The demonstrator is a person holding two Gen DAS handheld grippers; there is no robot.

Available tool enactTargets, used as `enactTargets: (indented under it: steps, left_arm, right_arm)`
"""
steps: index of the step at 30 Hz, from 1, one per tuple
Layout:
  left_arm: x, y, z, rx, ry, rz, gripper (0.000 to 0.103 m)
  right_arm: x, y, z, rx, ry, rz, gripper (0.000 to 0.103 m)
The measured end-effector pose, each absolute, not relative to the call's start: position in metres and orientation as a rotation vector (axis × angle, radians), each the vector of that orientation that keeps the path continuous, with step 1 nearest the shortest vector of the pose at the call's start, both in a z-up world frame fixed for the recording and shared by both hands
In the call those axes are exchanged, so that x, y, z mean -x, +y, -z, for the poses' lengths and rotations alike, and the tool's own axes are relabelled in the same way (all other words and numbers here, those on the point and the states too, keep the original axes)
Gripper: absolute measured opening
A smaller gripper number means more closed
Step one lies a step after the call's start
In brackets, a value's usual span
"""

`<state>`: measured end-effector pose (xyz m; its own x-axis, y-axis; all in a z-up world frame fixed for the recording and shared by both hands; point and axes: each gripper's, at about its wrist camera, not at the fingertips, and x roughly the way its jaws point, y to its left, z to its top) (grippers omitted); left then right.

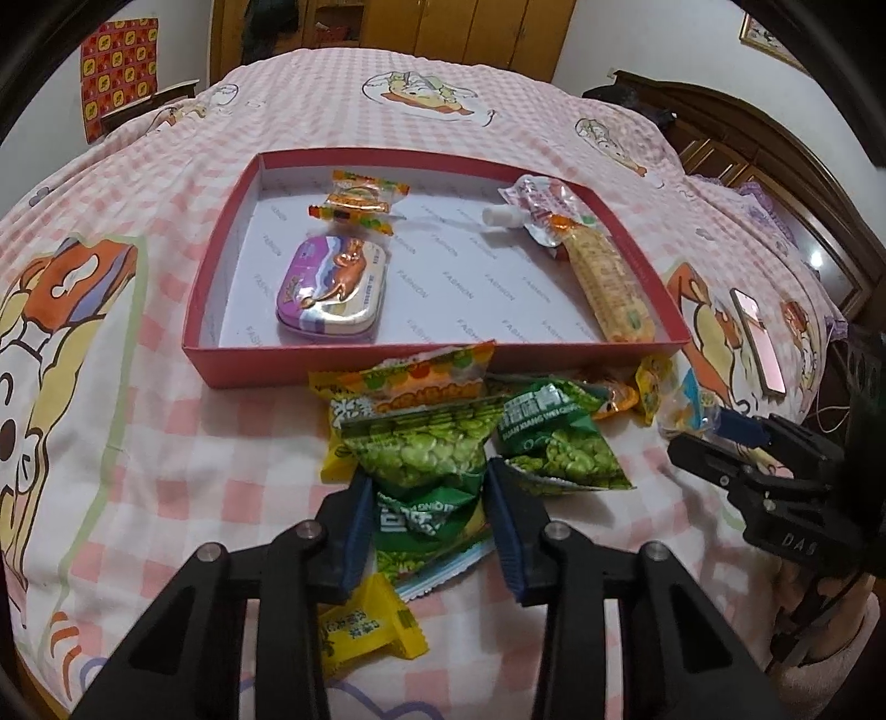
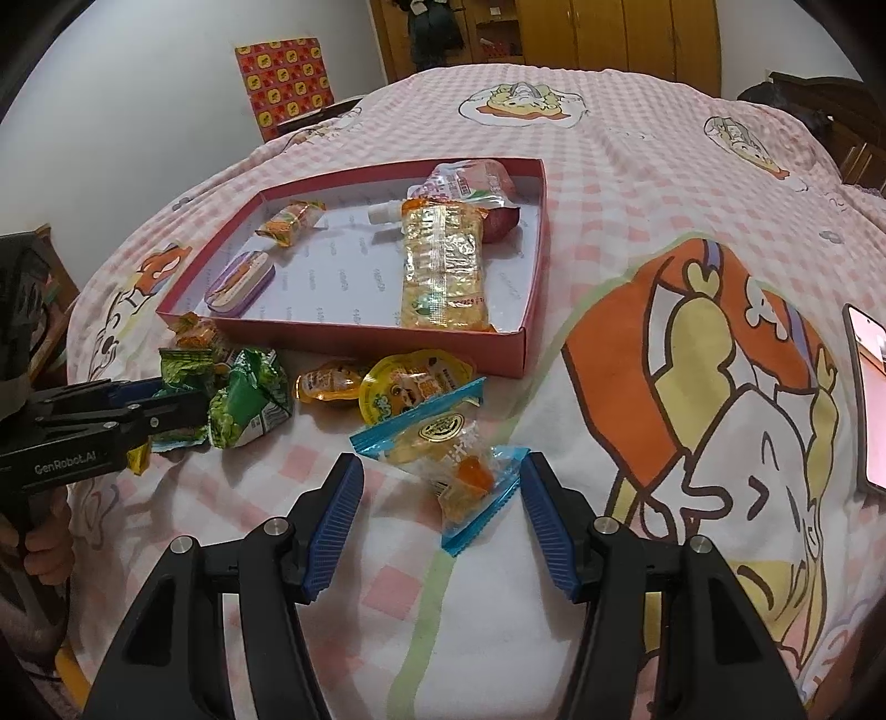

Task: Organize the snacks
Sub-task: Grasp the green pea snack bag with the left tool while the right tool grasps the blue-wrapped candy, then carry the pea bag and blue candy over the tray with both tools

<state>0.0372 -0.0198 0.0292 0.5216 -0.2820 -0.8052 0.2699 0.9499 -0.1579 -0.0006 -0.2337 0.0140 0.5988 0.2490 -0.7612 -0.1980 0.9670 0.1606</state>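
Observation:
A red shallow box (image 1: 343, 363) (image 2: 354, 335) lies on the bed and holds a purple tin (image 1: 332, 288), an orange candy pack (image 1: 360, 202), a spouted pouch (image 1: 534, 207) and a long yellow cracker pack (image 1: 612, 288). Loose snacks are piled before it. My left gripper (image 1: 429, 520) is open, its fingers either side of a green pea packet (image 1: 426, 454). My right gripper (image 2: 443, 518) is open around a blue-edged clear candy packet (image 2: 443, 459), not pinching it.
A second green pea packet (image 1: 559, 443), yellow packets (image 1: 365, 626) and jelly cups (image 2: 412, 385) lie on the pink checked bedspread (image 2: 664, 183). A phone (image 2: 872, 393) lies at the right. A wooden headboard (image 1: 775, 160) and wardrobe (image 2: 609, 33) stand behind.

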Motion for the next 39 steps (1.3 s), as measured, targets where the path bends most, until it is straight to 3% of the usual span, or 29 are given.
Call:
enactTargets:
  steps: [7,11,17,39]
  left_arm:
    - [-0.031,-0.013,-0.031,0.036,0.962,0.355,0.039]
    - [-0.028,-0.01,-0.035,0.047,0.954,0.365,0.038]
    - [-0.022,-0.01,-0.044,0.036,0.928,0.376,0.038]
    - [-0.025,0.001,-0.082,0.025,0.846,0.347,0.038]
  right_arm:
    - [-0.002,-0.231,-0.011,-0.05,0.913,-0.258,0.059]
    - [-0.003,-0.228,-0.011,-0.048,0.918,-0.254,0.045]
    - [0.0,-0.223,-0.012,-0.033,0.916,-0.257,0.036]
    - [0.006,-0.193,-0.05,-0.008,0.889,-0.363,0.036]
